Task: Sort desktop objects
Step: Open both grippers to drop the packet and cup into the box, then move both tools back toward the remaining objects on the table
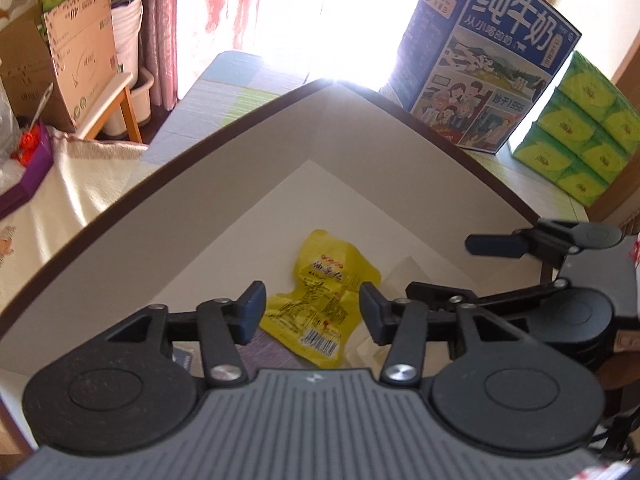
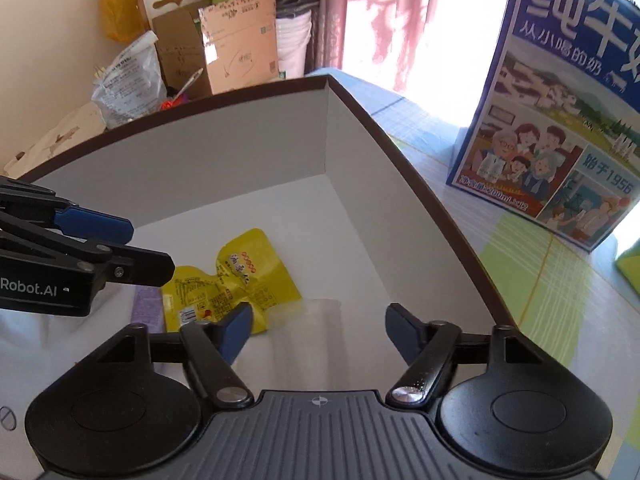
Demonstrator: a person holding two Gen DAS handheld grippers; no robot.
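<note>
We read the sorting as well under way. The white box [image 2: 256, 152] with the dark rim already holds at least 3 things: a yellow snack packet [image 1: 320, 296], a clear plastic cup [image 2: 308, 336] lying on its side, and a purple packet [image 2: 149, 307] of which only an edge shows.

Our left hand-held gripper [image 1: 312, 312] hovers inside the box with its jaws apart. The yellow snack packet lies on the box floor directly ahead of and below its fingertips, and neither pad presses on it, so we judge that packet delivered. The purple packet peeks out just beneath its left finger.

Our right hand-held gripper [image 2: 319, 334] also points down into the box with its jaws wide. The clear plastic cup lies between and just ahead of its fingers, untouched by either pad as far as we can tell, so it too seems set down. The yellow snack packet sits just to the left of this gripper's left finger.

What is left is harder to say. Outside the box, to the right of both grippers, a blue milk carton box [image 2: 560, 120] stands on the desk [image 2: 520, 280], with green tissue packs [image 1: 580, 136] beyond it. Whether these belong to the sorting we cannot tell. The near part of the desk is hidden behind both grippers.
</note>
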